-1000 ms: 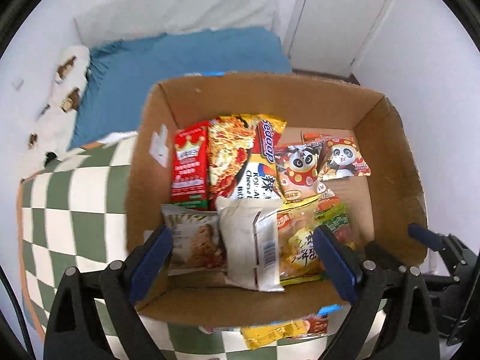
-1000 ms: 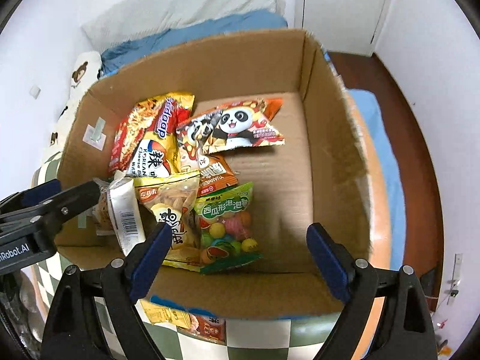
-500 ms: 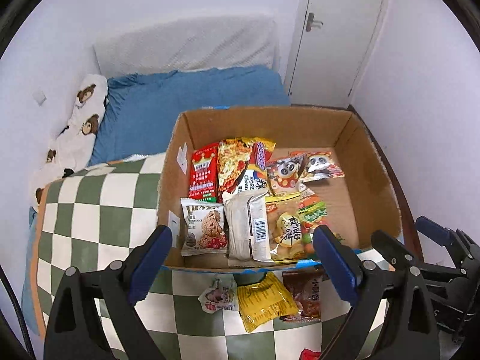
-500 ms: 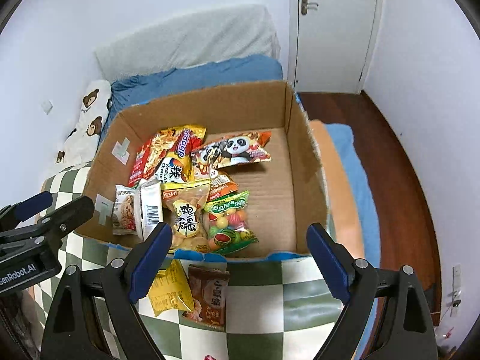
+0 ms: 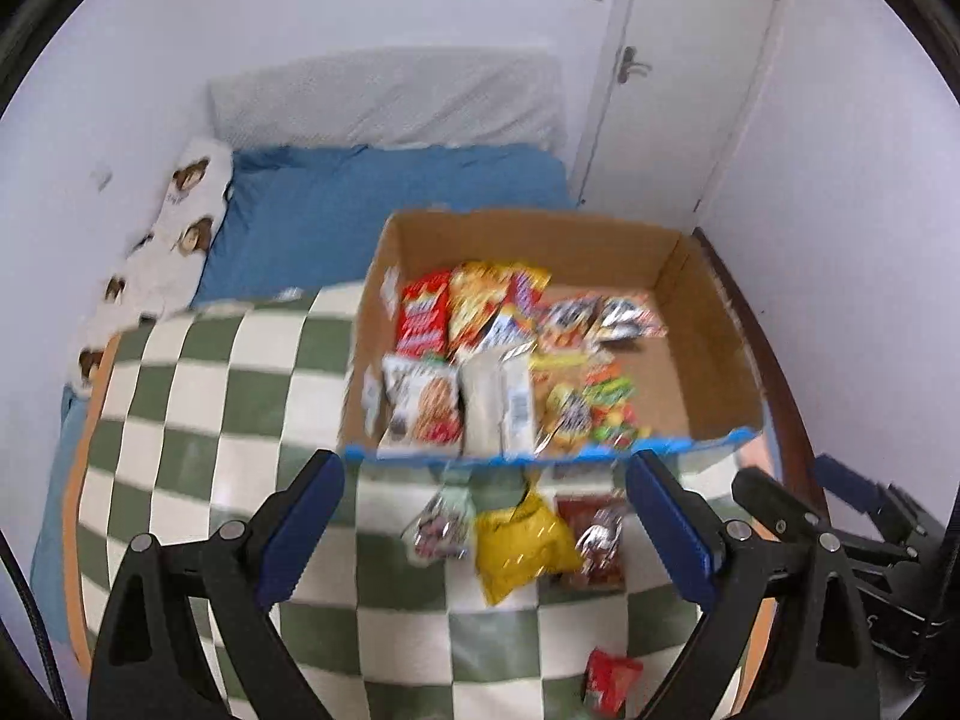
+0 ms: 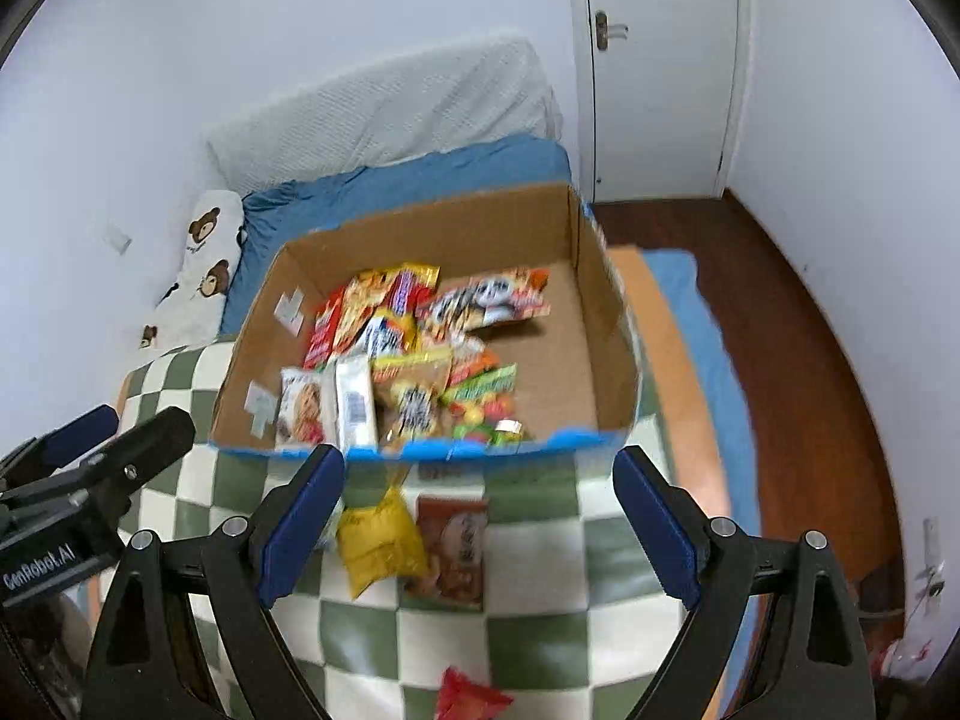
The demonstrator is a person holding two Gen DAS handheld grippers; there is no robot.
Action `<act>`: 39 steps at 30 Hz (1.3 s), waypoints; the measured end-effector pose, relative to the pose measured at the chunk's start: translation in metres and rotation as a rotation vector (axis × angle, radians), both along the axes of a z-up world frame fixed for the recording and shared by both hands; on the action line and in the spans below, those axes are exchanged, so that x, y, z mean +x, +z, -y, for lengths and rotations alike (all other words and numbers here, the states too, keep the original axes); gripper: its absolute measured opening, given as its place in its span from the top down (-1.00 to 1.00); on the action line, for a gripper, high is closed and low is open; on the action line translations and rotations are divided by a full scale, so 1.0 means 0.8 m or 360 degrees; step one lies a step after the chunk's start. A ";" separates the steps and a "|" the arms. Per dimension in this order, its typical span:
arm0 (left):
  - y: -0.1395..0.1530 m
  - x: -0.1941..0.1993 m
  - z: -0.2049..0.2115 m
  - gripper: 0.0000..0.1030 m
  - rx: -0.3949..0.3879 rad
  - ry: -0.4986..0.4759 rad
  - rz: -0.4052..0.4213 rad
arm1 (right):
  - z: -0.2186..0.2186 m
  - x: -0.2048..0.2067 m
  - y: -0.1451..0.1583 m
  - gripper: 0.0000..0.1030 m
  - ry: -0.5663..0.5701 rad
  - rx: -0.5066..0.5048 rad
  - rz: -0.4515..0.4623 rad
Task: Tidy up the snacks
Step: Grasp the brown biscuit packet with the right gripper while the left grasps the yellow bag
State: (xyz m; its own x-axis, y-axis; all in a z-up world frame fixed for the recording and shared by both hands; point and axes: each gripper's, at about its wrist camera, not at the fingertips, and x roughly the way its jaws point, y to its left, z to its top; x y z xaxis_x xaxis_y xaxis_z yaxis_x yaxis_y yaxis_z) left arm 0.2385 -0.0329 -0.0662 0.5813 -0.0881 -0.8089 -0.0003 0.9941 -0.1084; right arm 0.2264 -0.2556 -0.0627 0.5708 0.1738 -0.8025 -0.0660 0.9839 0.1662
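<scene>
Bedroom, checkered blanket on bed; cardboard box holds most snacks; yellow packet, brown packet, red packet left outside, near box; left tool and right tool both apart, empty.

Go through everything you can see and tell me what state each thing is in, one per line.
Left claw: open, empty.
Right claw: open, empty.
Box: open-topped, partly filled with snack packs along its left side.
Yellow pack: outside the box, lying on the checkered blanket.
Brown pack: outside, flat beside the yellow one.
Red pack: outside, nearest the cameras.
Door: shut.
</scene>
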 end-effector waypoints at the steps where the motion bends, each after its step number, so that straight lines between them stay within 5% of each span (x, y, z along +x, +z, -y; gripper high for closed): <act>1: -0.008 -0.004 -0.007 -0.87 0.0005 0.0020 -0.0024 | -0.002 -0.004 -0.007 -0.81 0.0006 0.0014 -0.0031; 11: -0.141 -0.002 -0.063 -0.87 0.0221 0.0140 -0.0390 | -0.023 -0.001 -0.153 -0.79 -0.0019 0.0150 -0.0438; 13: -0.160 0.006 -0.062 -0.86 0.0245 0.0099 -0.0429 | -0.022 0.011 -0.180 -0.54 -0.0044 0.0138 -0.0488; 15: -0.178 0.017 -0.050 -0.87 0.0315 -0.0013 -0.0466 | -0.025 0.021 -0.204 -0.33 -0.0041 0.0117 -0.0549; 20: -0.207 0.039 -0.016 -0.86 0.0362 -0.0281 -0.0577 | -0.044 0.035 -0.228 -0.32 0.0006 0.0061 -0.0589; 24: -0.210 0.038 0.017 -0.86 0.0444 -0.0431 -0.0526 | -0.058 0.048 -0.246 -0.32 0.0031 -0.0004 -0.0634; 28: -0.211 0.022 0.053 -0.87 0.0587 -0.0687 -0.0452 | -0.063 0.042 -0.245 -0.10 0.0119 -0.0117 -0.0597; 34: -0.223 -0.002 0.106 -0.87 0.0857 -0.1137 -0.0383 | -0.008 0.018 -0.244 -0.10 0.0096 -0.0010 -0.0690; 38: -0.239 0.002 0.139 -0.86 0.0916 -0.1344 -0.0431 | 0.020 0.005 -0.245 -0.10 0.0053 0.0037 -0.0731; 39: -0.241 0.004 0.144 -0.65 0.0891 -0.1372 -0.0449 | 0.025 0.002 -0.247 -0.10 0.0043 0.0049 -0.0738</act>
